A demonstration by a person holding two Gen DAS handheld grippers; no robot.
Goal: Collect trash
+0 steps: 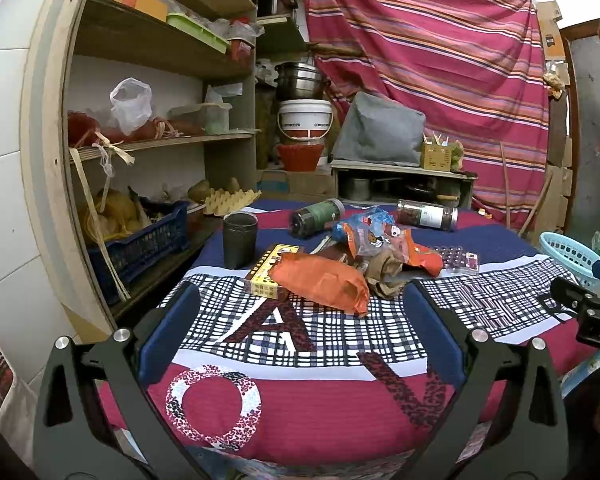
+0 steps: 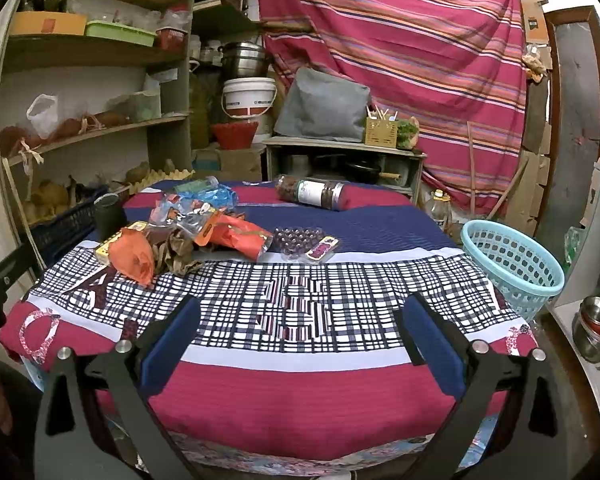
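A pile of trash lies on the patterned tablecloth (image 1: 300, 336): an orange wrapper (image 1: 320, 282), a yellow box (image 1: 266, 276), crumpled brown paper (image 1: 386, 274), a torn snack bag (image 1: 374, 234) and a clear blister tray (image 1: 458, 260). The pile also shows in the right wrist view, with the orange wrapper (image 2: 136, 260) and blister tray (image 2: 300, 242). My left gripper (image 1: 300, 300) is open and empty just short of the orange wrapper. My right gripper (image 2: 300, 312) is open and empty over the checked cloth, short of the pile. A light blue basket (image 2: 512, 264) stands off the table's right edge.
Two jars (image 1: 318, 216) (image 1: 428, 214) lie on their sides at the table's far end, and a dark cup (image 1: 240, 240) stands at the left. Wooden shelves (image 1: 160, 144) with a blue crate (image 1: 140, 244) are on the left. Steel pots (image 2: 596, 324) sit at right.
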